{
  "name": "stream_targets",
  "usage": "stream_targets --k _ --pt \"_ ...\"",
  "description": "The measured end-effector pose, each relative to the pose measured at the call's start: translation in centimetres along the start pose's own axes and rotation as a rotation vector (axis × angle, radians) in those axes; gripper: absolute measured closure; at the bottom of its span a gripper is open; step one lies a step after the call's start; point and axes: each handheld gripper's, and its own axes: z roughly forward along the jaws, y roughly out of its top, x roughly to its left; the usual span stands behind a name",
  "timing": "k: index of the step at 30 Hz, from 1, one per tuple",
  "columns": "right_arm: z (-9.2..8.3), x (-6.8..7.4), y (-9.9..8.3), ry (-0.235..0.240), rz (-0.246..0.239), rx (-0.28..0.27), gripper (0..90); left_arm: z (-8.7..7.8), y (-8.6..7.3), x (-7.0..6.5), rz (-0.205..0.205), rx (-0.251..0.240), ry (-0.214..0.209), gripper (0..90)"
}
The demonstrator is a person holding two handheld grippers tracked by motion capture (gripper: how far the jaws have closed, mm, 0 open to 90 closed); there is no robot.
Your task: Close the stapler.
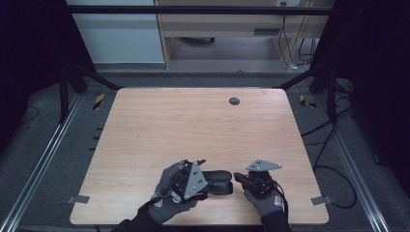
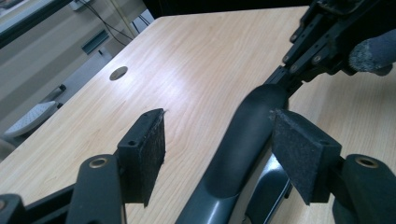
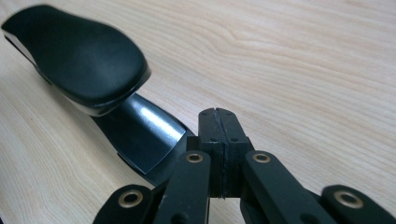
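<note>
A: What is on the table (image 1: 145, 125)?

B: One black stapler (image 1: 217, 181), lying near the front edge, between the two grippers. In the right gripper view its padded top (image 3: 79, 56) and the shiny base plate (image 3: 140, 135) beneath show well.

A: And the left gripper (image 2: 218, 149)?

B: Its jaws stand wide apart. In its own view the stapler runs up between the pads (image 2: 152, 154), nearer the right-hand one, which seems to touch the stapler's side or sit just beside it. No clamp on it, by the look of things.

A: The right gripper (image 3: 218, 116)?

B: Jaws pressed together, pad against pad, nothing between them. The tip sits just beside the stapler's end, by the base plate. In the high view it (image 1: 240, 178) comes at the stapler from the right.

A: So which step is this?

B: Likely the taking hold. The left gripper straddles the body; the right one stands ready at the end, perhaps to steady or push it.

A: The next move?

B: Probably the left jaws should close squarely across the body. That top is rounded and smooth, so a skewed pinch could slip off. The right gripper would need to part before it could grasp anything.
</note>
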Motion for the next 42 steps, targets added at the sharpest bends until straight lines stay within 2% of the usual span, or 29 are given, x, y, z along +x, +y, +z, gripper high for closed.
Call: stream_targets --k 5,12,18,20,24,28,34,38,42 --pt "-0.6 -0.3 0.3 -0.003 0.012 -0.029 90.0 -0.9 -0.5 1.4 -0.065 -0.01 0.015 35.2" --pt "-1.6 -0.4 0.9 0.0 0.012 -0.074 90.0 -2.0 -1.9 3.5 -0.168 -0.009 0.065 35.7" --pt "-2.5 0.0 1.5 0.015 0.009 -0.107 90.0 -2.7 -3.5 4.7 -0.221 0.008 0.105 36.3" --pt "-2.6 0.1 1.7 0.022 0.006 -0.116 90.0 -2.8 -4.1 5.0 -0.227 0.015 0.116 36.5" --pt "-3.2 0.5 2.1 0.045 0.005 -0.145 90.0 -3.3 -5.8 5.7 -0.261 0.046 0.138 36.8" --pt "-3.6 1.2 2.5 0.07 -0.007 -0.164 90.0 -3.9 -6.9 6.4 -0.284 0.055 0.175 37.3" --pt "-3.4 2.3 2.7 0.101 -0.028 -0.158 90.0 -5.5 -8.6 7.2 -0.348 0.05 0.242 38.3" --pt "-2.9 2.9 2.6 0.115 -0.032 -0.139 90.0 -6.2 -9.8 7.4 -0.38 0.055 0.261 40.6" --pt "-2.8 3.1 2.6 0.117 -0.031 -0.145 90.0 -6.9 -11.1 7.4 -0.411 0.066 0.273 43.4"
